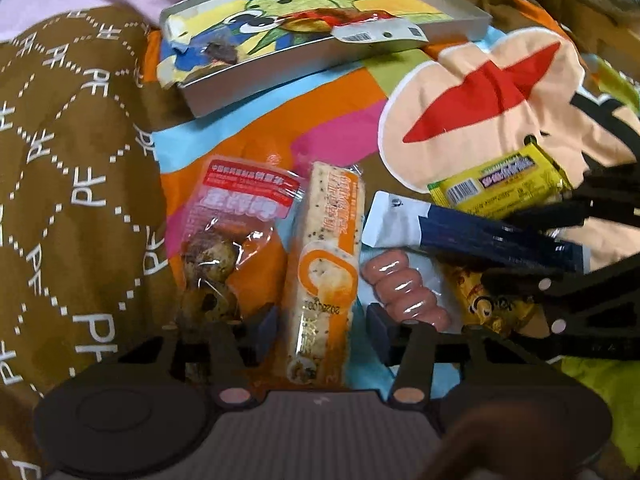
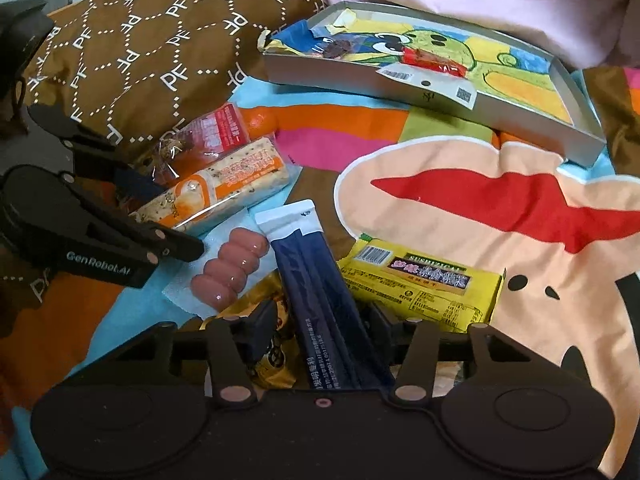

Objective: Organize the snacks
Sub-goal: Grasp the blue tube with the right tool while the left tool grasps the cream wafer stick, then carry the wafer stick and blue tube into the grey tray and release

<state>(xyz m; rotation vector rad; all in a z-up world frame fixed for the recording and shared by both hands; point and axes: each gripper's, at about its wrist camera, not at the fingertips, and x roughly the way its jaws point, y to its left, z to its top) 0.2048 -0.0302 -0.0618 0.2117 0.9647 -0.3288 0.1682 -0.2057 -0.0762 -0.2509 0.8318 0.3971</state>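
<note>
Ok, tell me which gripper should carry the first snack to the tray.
Right. The right gripper already straddles the dark blue packet, open, with bare blanket toward the tray. The left gripper, also open, straddles the orange bar.

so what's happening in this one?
A person is sorting snacks on a cartoon bedspread with handheld tongs. The left tongs are open, straddling the orange-and-white cracker pack. The right tongs are open around the dark blue sachet; neither looks gripped or lifted yet. The grey tray holds only one red-wrapped snack. Sausages, the quail-egg pack, the yellow bar and a gold packet remain on the bedspread.
</note>
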